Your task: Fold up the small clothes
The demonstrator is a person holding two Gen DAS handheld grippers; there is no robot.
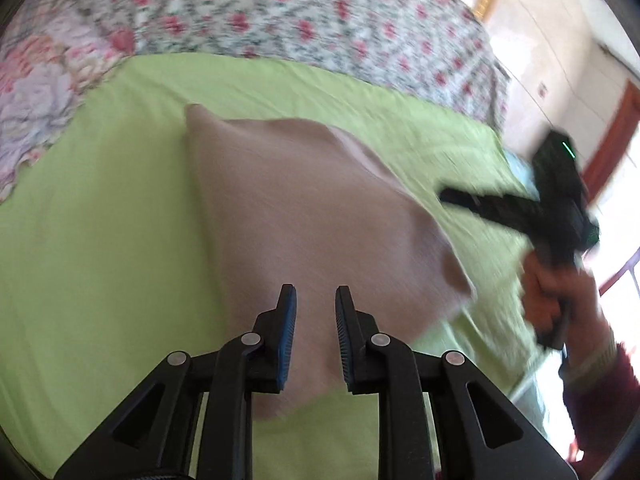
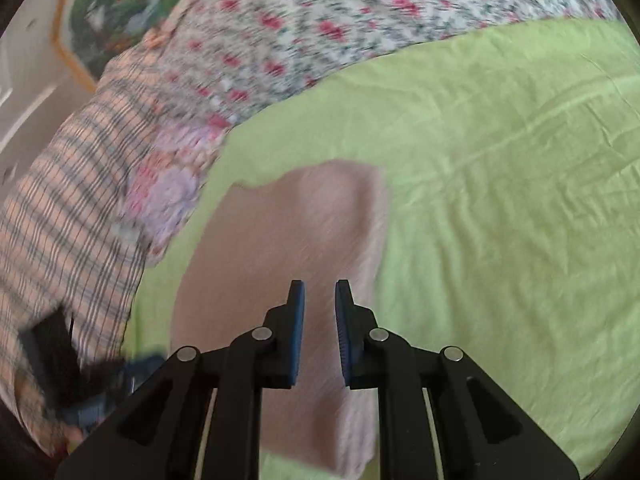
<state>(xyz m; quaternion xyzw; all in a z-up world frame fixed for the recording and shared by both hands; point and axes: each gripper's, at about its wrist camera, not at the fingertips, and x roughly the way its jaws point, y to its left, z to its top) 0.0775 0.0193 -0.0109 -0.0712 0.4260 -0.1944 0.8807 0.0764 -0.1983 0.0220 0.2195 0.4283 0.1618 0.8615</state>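
Pink cloth [image 1: 304, 216] is laid on the green sheet [image 1: 100, 240], frame centre. Left gripper [image 1: 316, 336] and right gripper [image 2: 320, 332] are held slightly parted above it, nothing gripped.

Green sheet [image 2: 500, 208] is bare and flat on the right of the right wrist view, so that side is open for a pass. Pink garment [image 1: 304, 216] lies low, no real obstruction. Floral quilt [image 1: 280, 12] bunches along the far edge. Plaid fabric [image 2: 68, 216] crowds the left. Right gripper [image 1: 448, 196] sits beyond the garment's right corner, partly blocking that side.
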